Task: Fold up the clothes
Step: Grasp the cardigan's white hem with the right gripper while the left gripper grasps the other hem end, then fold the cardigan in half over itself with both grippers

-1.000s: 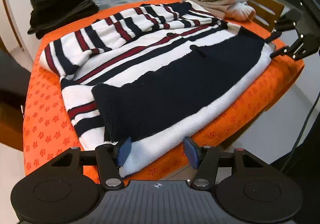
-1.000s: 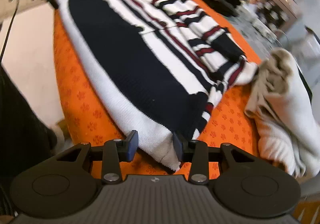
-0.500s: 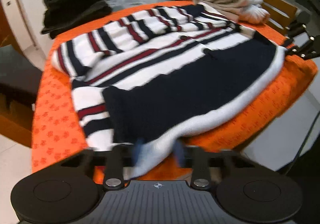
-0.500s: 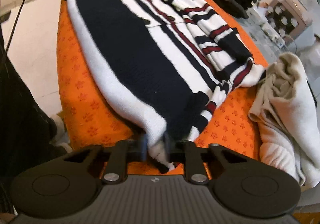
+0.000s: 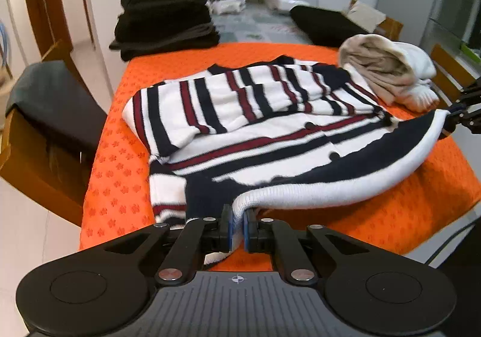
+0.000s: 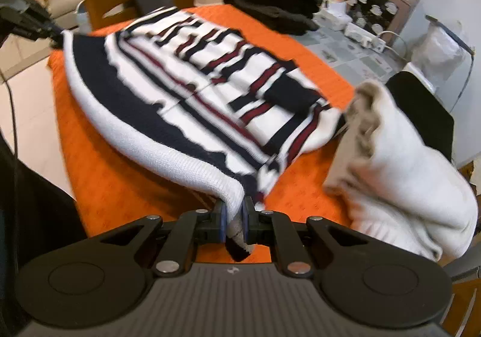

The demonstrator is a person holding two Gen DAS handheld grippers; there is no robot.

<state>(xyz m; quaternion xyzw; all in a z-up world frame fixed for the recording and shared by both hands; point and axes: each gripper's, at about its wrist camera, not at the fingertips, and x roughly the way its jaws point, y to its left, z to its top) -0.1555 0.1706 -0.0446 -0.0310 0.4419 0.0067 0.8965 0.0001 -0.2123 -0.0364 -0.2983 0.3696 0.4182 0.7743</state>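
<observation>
A knit cardigan [image 5: 258, 132] striped in white, navy and dark red lies on the orange tablecloth [image 5: 120, 162], sleeves folded over its front. My left gripper [image 5: 237, 227] is shut on the near corner of its white ribbed hem [image 5: 315, 189]. The hem is lifted off the cloth and sags in a band across to my right gripper [image 5: 451, 122] at the right edge. In the right wrist view, my right gripper [image 6: 234, 221] is shut on the other hem corner of the cardigan [image 6: 210, 87]. The left gripper [image 6: 52, 31] holds the far end at the upper left.
A crumpled beige and white garment [image 5: 387, 72] [image 6: 390, 174] lies beside the cardigan's collar end. A stack of dark folded clothes [image 5: 165, 21] and a black garment [image 5: 324, 24] sit behind. A wooden chair [image 5: 45, 114] stands at the left. The table's near edge drops to the floor.
Both grippers went from open around the hem corners to shut on them. They then rose, pulling the hem edge up off the tablecloth.
</observation>
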